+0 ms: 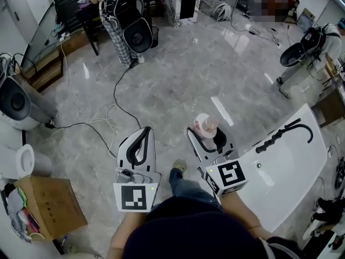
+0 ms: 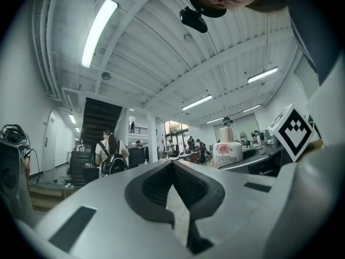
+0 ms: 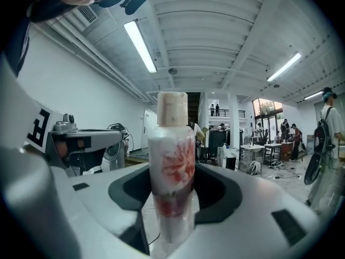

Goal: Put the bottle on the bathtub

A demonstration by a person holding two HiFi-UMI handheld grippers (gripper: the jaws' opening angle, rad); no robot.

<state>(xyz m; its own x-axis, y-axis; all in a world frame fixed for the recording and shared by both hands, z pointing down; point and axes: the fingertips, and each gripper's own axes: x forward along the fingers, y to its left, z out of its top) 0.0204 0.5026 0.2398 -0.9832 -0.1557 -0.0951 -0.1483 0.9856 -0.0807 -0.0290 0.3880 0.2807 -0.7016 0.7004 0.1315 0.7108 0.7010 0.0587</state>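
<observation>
R gripper clamps floral bottle upright, L gripper shut, empty; bottle not yet on bathtub at right.

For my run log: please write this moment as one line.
right gripper: shut on bottle, upright | left gripper: shut, empty | bathtub: bottle not yet on it

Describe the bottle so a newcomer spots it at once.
Just left of the long white bathtub is the right gripper. Upright between its jaws stands a white plastic bottle. Its red flower print and cream cap mark it, and the left gripper beside it holds nothing.
</observation>
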